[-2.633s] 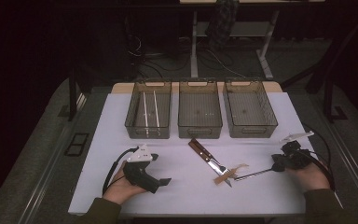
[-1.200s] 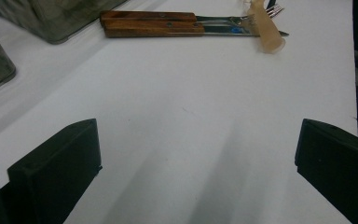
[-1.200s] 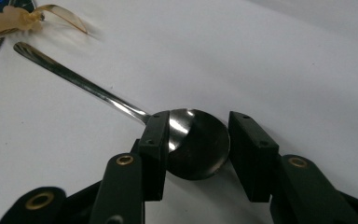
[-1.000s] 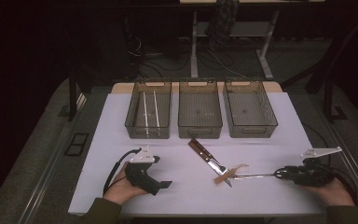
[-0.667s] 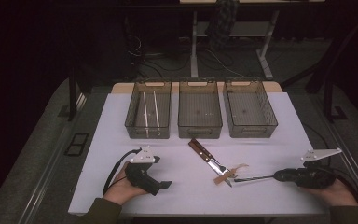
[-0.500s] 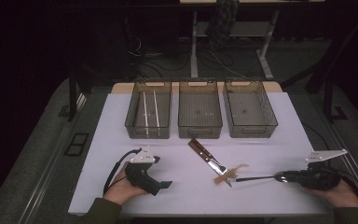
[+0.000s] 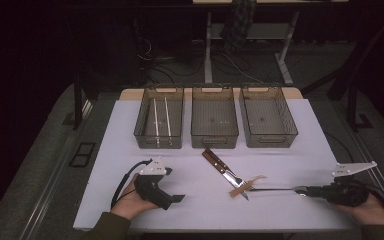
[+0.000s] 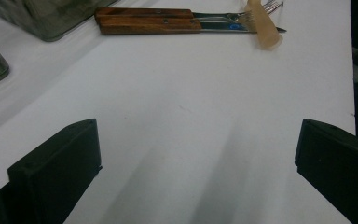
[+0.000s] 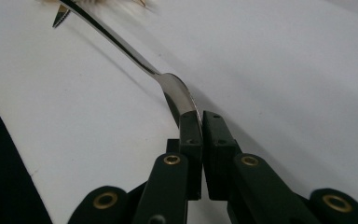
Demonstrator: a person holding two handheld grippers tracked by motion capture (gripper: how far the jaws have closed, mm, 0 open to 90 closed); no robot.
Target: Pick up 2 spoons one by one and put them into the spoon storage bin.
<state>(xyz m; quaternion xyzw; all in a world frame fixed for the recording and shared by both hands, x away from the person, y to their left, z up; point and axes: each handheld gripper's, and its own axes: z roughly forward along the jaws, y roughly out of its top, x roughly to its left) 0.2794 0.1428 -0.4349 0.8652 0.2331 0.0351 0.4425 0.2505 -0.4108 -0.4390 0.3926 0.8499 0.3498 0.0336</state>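
White tabletop (image 7: pixel 310 135) — wide bare stretches left, right and along the near edge; dark floor beyond every side.

3 smoky clear bins sit in a row at the far side, close together: left bin (image 7: pixel 145 127) holds 2 thin pale sticks (image 7: pixel 160 117) lying lengthwise; middle bin (image 7: pixel 215 136) and right bin (image 7: pixel 285 125) look bare inside, though small items would be hard to tell.

Just in front of the middle bin — a cluster: 2 wooden-handled pieces (image 8: pixel 149 21) side by side, their metal ends running toward a pale beige utensil (image 8: pixel 263 28) that lies across them. Knife or fork — cannot tell for both.

Metal spoon (image 9: pixel 135 58): flat on the tabletop, right of the cluster, handle reaching into it under the beige piece. The cluster crowds that end; the bowl end lies in open room toward the right edge.

Right tongs (image 9: pixel 201 122): low, near the right edge, clenched on the spoon's bowl end. The jaws have just been closing, with the spoon between them.

Left tongs (image 8: pixel 198 154): released, jaws wide, resting on bare tabletop near the front-left, well apart from the cluster, nothing between.
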